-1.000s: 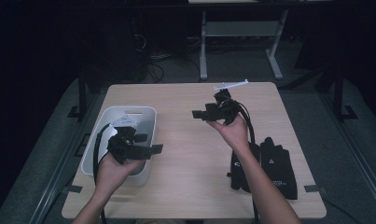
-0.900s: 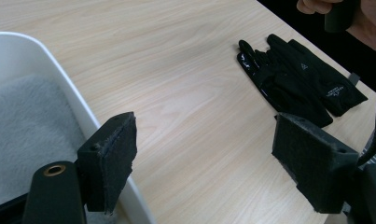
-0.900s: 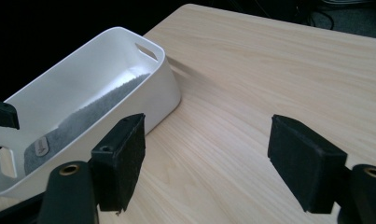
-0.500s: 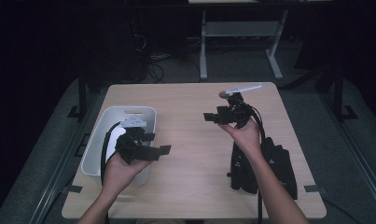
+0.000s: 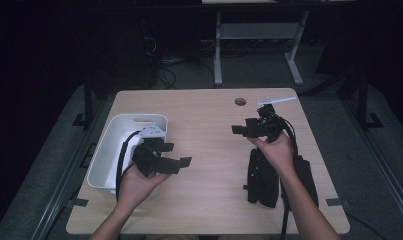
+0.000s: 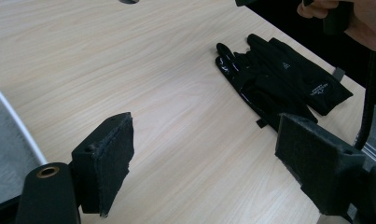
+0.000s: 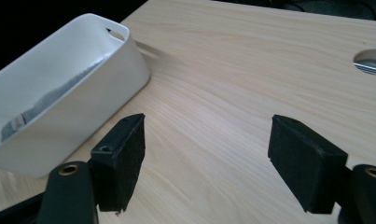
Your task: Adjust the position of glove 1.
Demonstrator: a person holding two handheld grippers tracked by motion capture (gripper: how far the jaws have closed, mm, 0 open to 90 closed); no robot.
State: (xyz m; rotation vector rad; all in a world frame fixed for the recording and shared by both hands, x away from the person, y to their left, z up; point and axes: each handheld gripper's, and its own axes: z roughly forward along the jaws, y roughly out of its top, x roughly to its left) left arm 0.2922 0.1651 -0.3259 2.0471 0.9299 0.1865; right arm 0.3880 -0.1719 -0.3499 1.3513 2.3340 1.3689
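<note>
A pair of black gloves [image 5: 266,176] lies on the wooden table [image 5: 209,115] at the front right, with the person's right forearm over it; the gloves [image 6: 279,79] also lie ahead in the left gripper view. A white bin [image 5: 114,145] stands at the left edge; the bin [image 7: 59,102] is off to the left of the right gripper's jaws. My left gripper [image 5: 184,162] hovers beside the bin, open and empty, with the gripper [image 6: 204,154] pointing toward the gloves. My right gripper [image 5: 237,130] is held above the gloves' far end, open; the gripper [image 7: 206,154] has bare wood between its jaws.
A round cable hole [image 5: 240,101] sits near the table's far edge, with a small grey strip [image 5: 276,100] to its right. Tape marks [image 5: 334,202] lie at the front corners. Dark floor, cables and a white frame [image 5: 256,45] lie beyond the table.
My left gripper has shifted right, off the bin and over the table. My right gripper has moved toward the near edge and a little right, closer to the gloves. Both stay open.
</note>
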